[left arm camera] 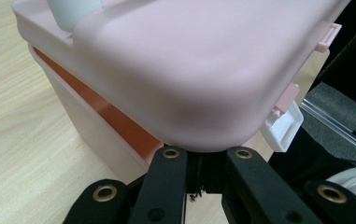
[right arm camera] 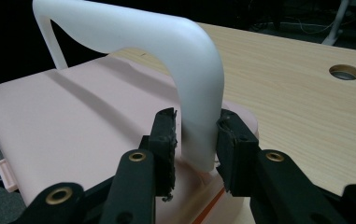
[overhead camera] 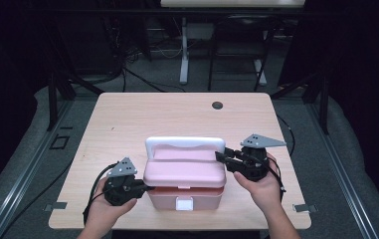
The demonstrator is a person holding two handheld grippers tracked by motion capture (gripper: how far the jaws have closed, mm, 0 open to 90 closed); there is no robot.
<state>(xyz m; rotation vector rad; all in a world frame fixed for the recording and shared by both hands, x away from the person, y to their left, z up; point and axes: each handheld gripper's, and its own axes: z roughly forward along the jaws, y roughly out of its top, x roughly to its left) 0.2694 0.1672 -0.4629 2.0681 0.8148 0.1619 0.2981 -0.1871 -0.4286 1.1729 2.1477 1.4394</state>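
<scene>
So, pink plastic lidded box [overhead camera: 185, 175] mid-table, near front edge, long axis left-right. White arched handle [right arm camera: 185, 79] upright between right gripper [right arm camera: 196, 140] pads, tiny gaps, not pinched. Left gripper [left arm camera: 207, 156] pressed together at lid corner.

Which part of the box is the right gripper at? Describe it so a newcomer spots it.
On the wooden table stands a pink box near the front edge. Over its lid arches a white handle, standing upright. The right gripper straddles the handle's end post; it is the only white arch, unlike the small white latch on the front.
</scene>
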